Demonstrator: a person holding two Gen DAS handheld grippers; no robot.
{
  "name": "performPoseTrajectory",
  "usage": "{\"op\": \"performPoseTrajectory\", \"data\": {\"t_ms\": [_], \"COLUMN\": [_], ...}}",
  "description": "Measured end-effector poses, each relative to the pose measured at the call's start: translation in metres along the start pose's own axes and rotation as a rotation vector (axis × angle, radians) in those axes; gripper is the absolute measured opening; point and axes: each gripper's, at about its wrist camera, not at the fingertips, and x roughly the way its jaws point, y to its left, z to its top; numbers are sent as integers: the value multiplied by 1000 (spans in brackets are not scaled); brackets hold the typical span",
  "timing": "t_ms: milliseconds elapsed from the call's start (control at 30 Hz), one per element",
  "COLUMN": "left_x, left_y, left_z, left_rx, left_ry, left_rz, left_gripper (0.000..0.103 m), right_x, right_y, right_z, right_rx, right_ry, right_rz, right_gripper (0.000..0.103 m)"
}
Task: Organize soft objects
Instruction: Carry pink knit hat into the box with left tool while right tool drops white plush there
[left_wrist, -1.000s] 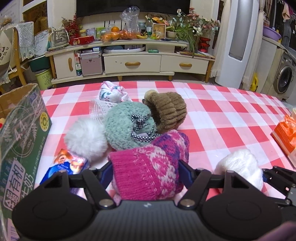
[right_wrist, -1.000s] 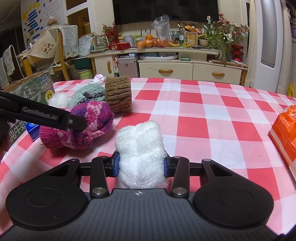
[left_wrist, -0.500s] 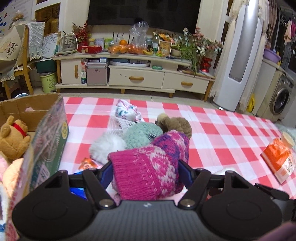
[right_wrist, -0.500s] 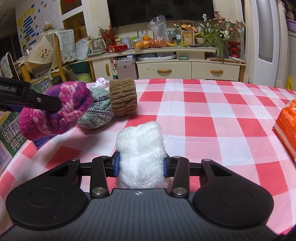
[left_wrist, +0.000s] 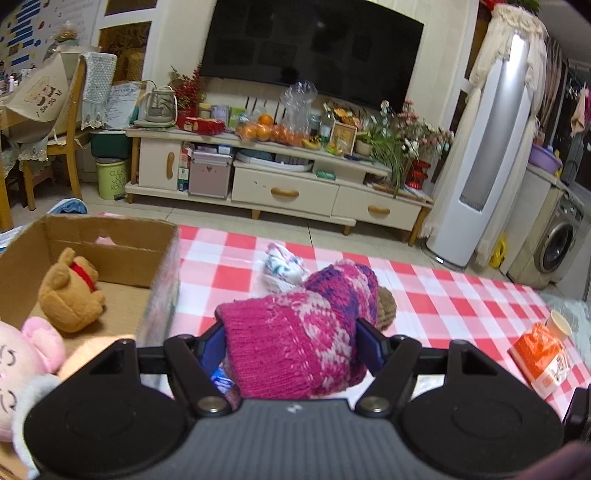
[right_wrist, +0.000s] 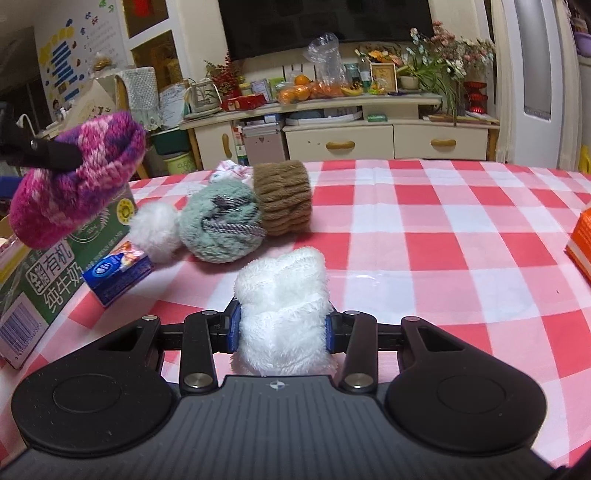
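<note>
Left gripper (left_wrist: 291, 338) clamped on pink knit hat (left_wrist: 295, 332), you're holding it clear of the checked tablecloth (left_wrist: 443, 295).
Cardboard box (left_wrist: 162, 258) sits left, open; brown teddy (left_wrist: 70, 295) inside.

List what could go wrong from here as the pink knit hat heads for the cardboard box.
1. The pink knit hat bulges well past the left gripper; its hanging end could catch the cardboard box wall and fall outside.
2. The brown teddy bear and a pink plush toy already fill the near part of the box, so the hat may perch on top and roll out.
3. The right gripper squeezes only the base of the white fluffy item; it might slip when lifted.
</note>
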Motion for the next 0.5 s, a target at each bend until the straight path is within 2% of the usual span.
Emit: {"op": "performPoseTrajectory", "data": {"t_ms": [300,500], "left_x": [-16,-27], "left_y": [29,54], "left_z": [9,15], "left_rx": [-42,-70], "left_ry": [-53,-88], "left_rz": [27,76], "left_gripper": [71,71], "right_x": [-7,-10], "right_y": [22,46], "right_z": [9,19], "right_rx": [-8,-22], "right_ry": [-42,-68], "right_rz": [34,74], "right_gripper": [49,49]}}
